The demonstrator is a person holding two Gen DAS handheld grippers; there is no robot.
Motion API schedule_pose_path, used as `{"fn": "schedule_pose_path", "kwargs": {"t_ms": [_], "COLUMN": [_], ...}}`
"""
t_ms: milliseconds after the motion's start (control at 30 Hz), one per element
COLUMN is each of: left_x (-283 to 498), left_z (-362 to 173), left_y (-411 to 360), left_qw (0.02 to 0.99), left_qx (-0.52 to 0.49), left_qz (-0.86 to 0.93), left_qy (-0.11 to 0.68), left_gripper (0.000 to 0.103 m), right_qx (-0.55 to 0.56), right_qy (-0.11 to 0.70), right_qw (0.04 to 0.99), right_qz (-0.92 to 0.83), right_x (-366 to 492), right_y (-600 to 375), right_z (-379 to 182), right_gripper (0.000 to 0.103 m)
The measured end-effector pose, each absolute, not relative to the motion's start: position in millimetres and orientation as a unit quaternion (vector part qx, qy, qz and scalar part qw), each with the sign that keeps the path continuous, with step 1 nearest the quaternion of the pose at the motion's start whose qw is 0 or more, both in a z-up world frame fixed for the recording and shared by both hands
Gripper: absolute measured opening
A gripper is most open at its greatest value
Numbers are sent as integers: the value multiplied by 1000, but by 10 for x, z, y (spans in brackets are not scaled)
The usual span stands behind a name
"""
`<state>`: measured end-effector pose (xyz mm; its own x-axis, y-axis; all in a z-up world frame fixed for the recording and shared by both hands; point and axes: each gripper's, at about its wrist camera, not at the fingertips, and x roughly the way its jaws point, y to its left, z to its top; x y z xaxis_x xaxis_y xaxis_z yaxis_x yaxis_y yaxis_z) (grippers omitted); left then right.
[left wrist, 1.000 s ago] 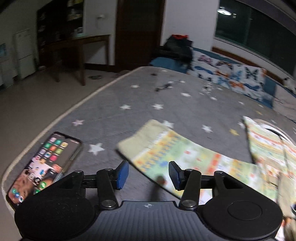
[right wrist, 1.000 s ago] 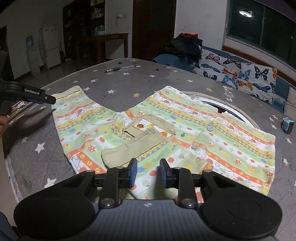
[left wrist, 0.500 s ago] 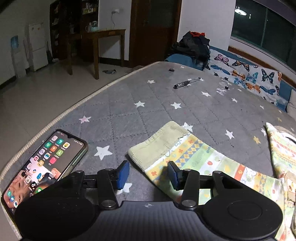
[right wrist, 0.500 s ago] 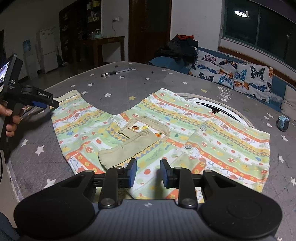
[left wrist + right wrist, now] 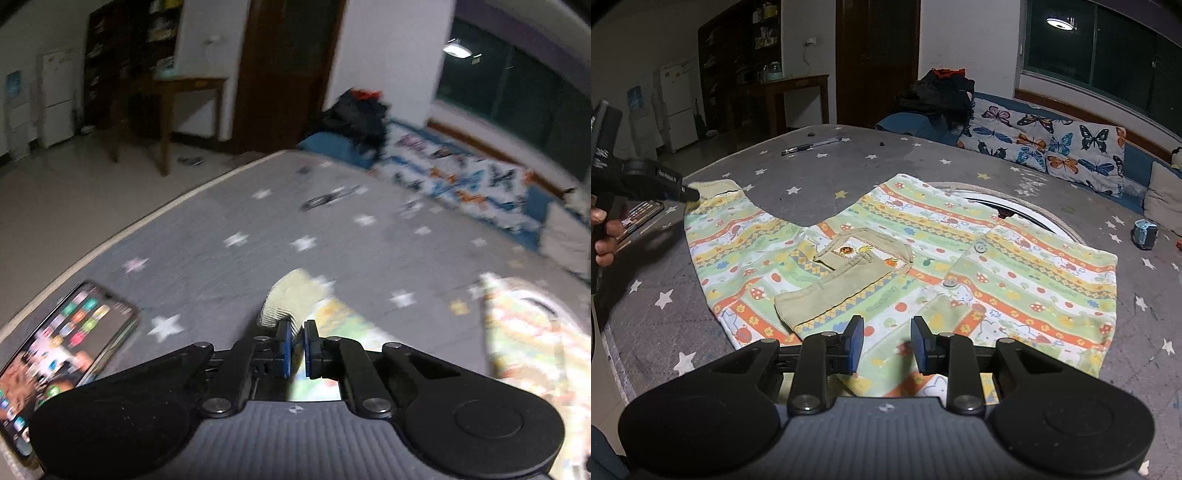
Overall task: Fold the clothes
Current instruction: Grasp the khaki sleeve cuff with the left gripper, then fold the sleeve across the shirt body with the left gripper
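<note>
Left gripper (image 5: 295, 341): your jaws have just been closing and now pinch the ribbed cuff (image 5: 286, 304) of the shirt sleeve, cloth clamped between the blue pads; in the right wrist view it (image 5: 687, 194) comes in from 9 o'clock onto that same cuff (image 5: 713, 188).
Right gripper (image 5: 887, 345): your jaws stand part open over the shirt's near hem at 6 o'clock, pads apart, nothing gripped.
Mattress (image 5: 849, 166): grey with white and yellow stars, it bears everything; its pale edge runs from 9 toward 12 o'clock in the left wrist view.
Shirt (image 5: 923, 258): striped in green, orange and yellow, it lies spread flat at the middle of the mattress, one sleeve reaching to 10 o'clock, beige pocket (image 5: 846, 277) just left of centre, two buttons to its right.
Cushion (image 5: 1052, 147): butterfly print, along the far edge at 2 o'clock.
Phone (image 5: 66, 343): screen lit, flat on the mattress at 8 o'clock of your left gripper, near the edge.
Hand (image 5: 605, 232): yours, on the left gripper's handle at 9 o'clock.
Pen (image 5: 810, 146): well beyond the shirt at 11 o'clock.
</note>
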<state>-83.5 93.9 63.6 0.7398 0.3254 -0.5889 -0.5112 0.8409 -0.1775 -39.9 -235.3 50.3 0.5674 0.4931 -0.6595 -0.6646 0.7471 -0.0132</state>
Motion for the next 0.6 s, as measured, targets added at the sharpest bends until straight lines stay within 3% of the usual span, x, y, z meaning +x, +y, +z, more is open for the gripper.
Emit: {"fn": "schedule_pose_path", "kwargs": {"t_ms": [333,600], "left_x": [-742,-613], "left_z": [1175,907], "left_y": [-160,-977], "left_qw": [961,940], "left_qx": [-139,-97], "left_qz": [-1,-143], "left_qy": [240,293], "left_gripper": [7,11], "right_qx": [-98,-48], "right_qy": [320,323], "right_qw": [893,912], "right_qz": [302,248], "right_x": [-327,-228], "right_y": [-2611,-3031], "right_z": [609,687], "right_gripper": [27,27]}}
